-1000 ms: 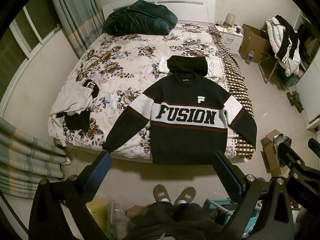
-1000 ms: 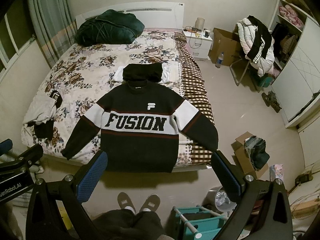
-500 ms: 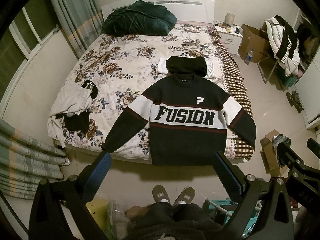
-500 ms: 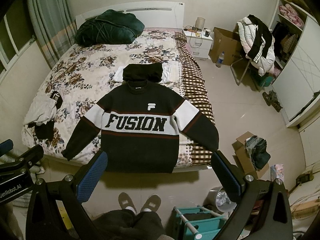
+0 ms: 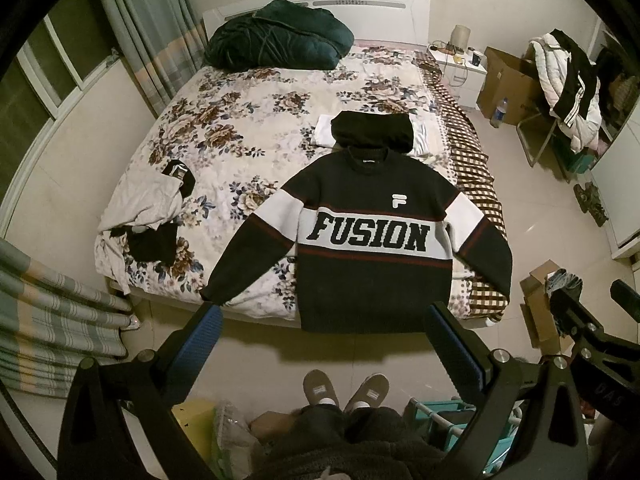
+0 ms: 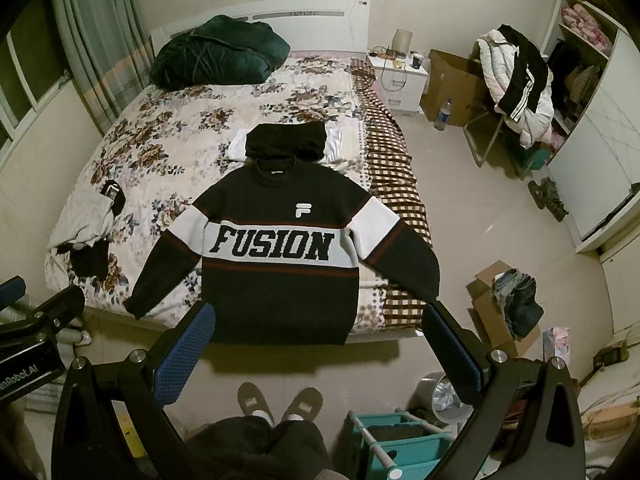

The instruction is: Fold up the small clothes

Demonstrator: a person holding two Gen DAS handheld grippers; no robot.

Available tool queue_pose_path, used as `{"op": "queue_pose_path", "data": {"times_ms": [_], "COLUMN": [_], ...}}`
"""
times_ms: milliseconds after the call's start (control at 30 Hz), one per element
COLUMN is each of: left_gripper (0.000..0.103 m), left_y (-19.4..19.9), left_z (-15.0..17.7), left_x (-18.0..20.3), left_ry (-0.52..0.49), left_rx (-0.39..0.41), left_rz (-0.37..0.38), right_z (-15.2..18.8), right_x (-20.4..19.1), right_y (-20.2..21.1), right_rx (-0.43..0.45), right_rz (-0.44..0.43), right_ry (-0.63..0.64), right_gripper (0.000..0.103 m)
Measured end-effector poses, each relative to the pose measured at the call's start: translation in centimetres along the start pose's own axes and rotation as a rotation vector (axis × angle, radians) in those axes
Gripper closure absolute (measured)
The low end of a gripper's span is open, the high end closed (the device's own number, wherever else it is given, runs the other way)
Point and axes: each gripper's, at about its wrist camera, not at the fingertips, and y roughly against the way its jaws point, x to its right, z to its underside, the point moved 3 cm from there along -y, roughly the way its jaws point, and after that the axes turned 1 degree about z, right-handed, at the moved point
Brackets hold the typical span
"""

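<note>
Sweater [image 5: 372, 248] flat on bed [image 5: 240, 152], hem overhanging edge; left gripper [image 5: 320, 344] and right gripper [image 6: 316, 344] both spread wide, empty; risk: sleeve tug slides it floorward.

both wrist views look down from high above the foot of the bed [image 5: 248, 152], facing its headboard [image 6: 280, 16], well back from it. the left view sits further left, the right further right. both share the bed, the spread sweater [image 5: 372, 240] and the person's slippers [image 6: 280, 400].
</note>
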Motion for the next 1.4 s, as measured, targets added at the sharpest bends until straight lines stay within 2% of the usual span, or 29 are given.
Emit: {"op": "queue_pose_path", "data": {"times_ms": [200,367,567,733,933,1067,1233,1333,1400], "left_gripper": [0.0,0.0,0.0,0.0,0.0,0.0,0.0,0.0,0.0], "left_y": [-1.1,-4.9,-14.2,-23.6,-35.1,-42.4,-50.1,-53.7,-55.7], "left_z": [-1.3,-3.3,-6.1,-8.0,-9.7,-10.0,-9.2,-8.4,-7.9], "left_x": [-0.8,0.0,5.4,9.6,14.6,17.4,19.4,20.5,21.1], "left_ry": [0.008,0.023,-0.038,-0.114,-0.2,-0.261,-0.295,-0.3,-0.295], "left_rx": [0.011,0.039,0.009,-0.085,-0.171,-0.195,-0.258,-0.29,-0.308], "left_rz": [-0.023,-0.061,-0.105,-0.1,-0.063,-0.061,-0.082,-0.098,-0.115], "right_z": [-0.3,-0.4,-0.5,1.5,7.6,12.6,19.2,22.7,23.9], "right_x": [0.8,3.6,8.5,15.1,22.9,27.9,33.0,35.8,36.8], "right_y": [-1.6,-7.3,-17.9,-29.0,-42.0,-48.8,-55.7,-60.3,-62.4], "right_rx": [-0.011,-0.042,-0.111,-0.191,-0.236,-0.222,-0.148,-0.064,0.001], "right_rz": [-0.017,-0.043,-0.034,-0.071,-0.033,-0.01,0.024,-0.046,-0.089], "right_ry": [-0.016,-0.11,-0.313,-0.62,-1.016,-1.267,-1.521,-1.692,-1.752], "right_gripper": [0.0,0.0,0.0,0.0,0.0,0.0,0.0,0.0,0.0]}}
